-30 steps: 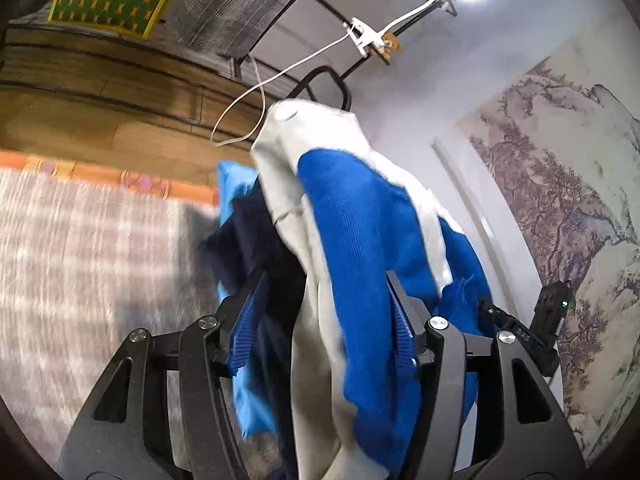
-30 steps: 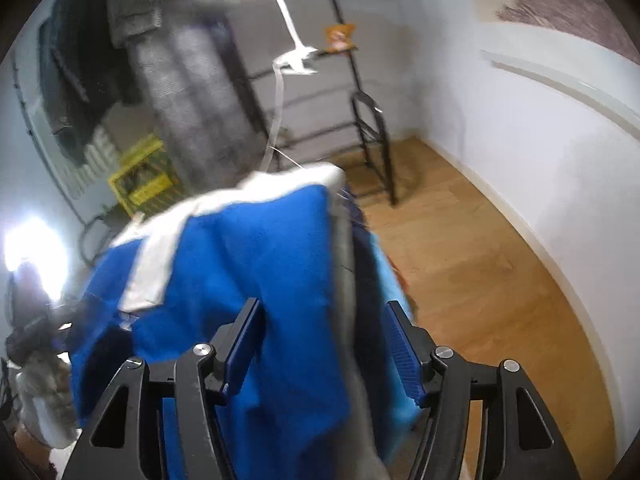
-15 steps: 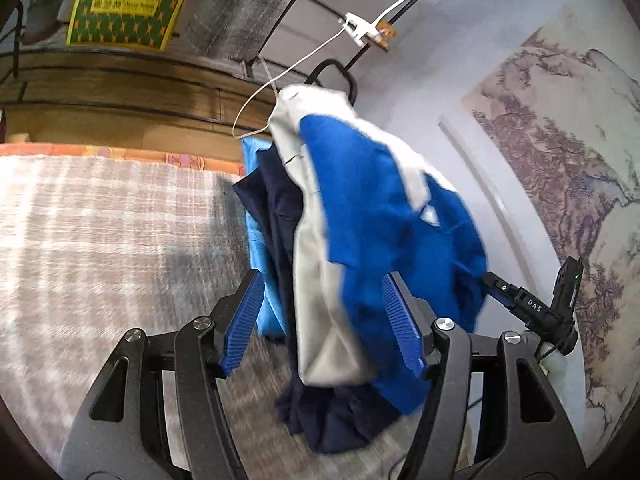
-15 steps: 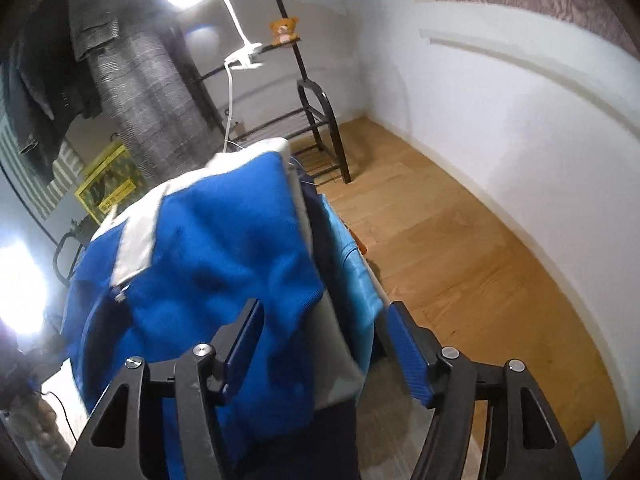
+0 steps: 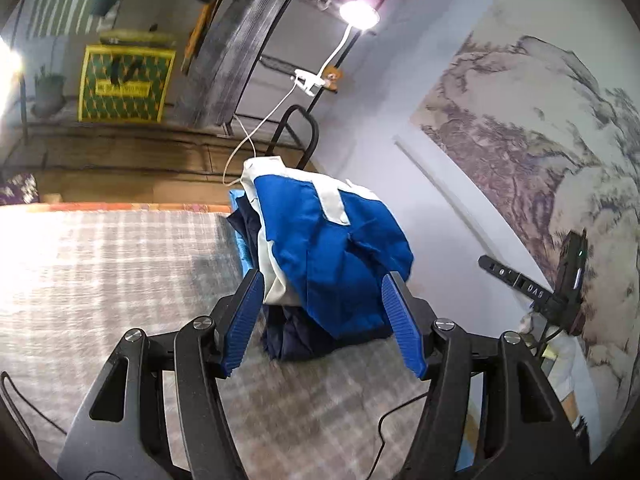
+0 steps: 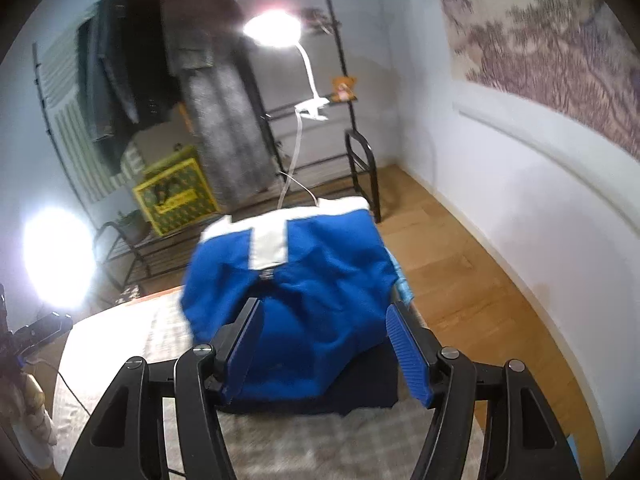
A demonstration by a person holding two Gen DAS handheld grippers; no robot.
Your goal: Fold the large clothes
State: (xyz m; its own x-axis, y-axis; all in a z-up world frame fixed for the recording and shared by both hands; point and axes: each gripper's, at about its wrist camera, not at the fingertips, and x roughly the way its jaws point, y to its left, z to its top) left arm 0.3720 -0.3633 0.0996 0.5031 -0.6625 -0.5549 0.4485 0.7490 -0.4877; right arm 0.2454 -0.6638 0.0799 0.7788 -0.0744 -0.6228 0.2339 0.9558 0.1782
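Both grippers, left gripper (image 5: 322, 322) and right gripper (image 6: 324, 346), have drawn back wide and empty from the folded blue-and-white garment (image 5: 328, 248), now topping the stack (image 6: 320, 392) on the plaid surface (image 5: 120, 264), so this fold looks done.

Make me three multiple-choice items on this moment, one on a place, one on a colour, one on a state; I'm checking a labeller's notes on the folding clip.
1. Where does the folded pile of clothes lie?
A. on the wooden floor
B. on the checked blanket, at its far edge
C. on the black rack

2. What colours is the top garment?
A. red and black
B. all grey
C. blue with white panels

3. How does the left gripper stand?
A. open, its pads apart and pressing on nothing
C. shut on the pile
B. out of view

Answers:
1 B: the pile sits on the checked blanket, near the edge beyond which the floor begins.
2 C: both views show blue cloth with white strips.
3 A: there is a clear gap at each blue pad, and the pile lies beyond them.
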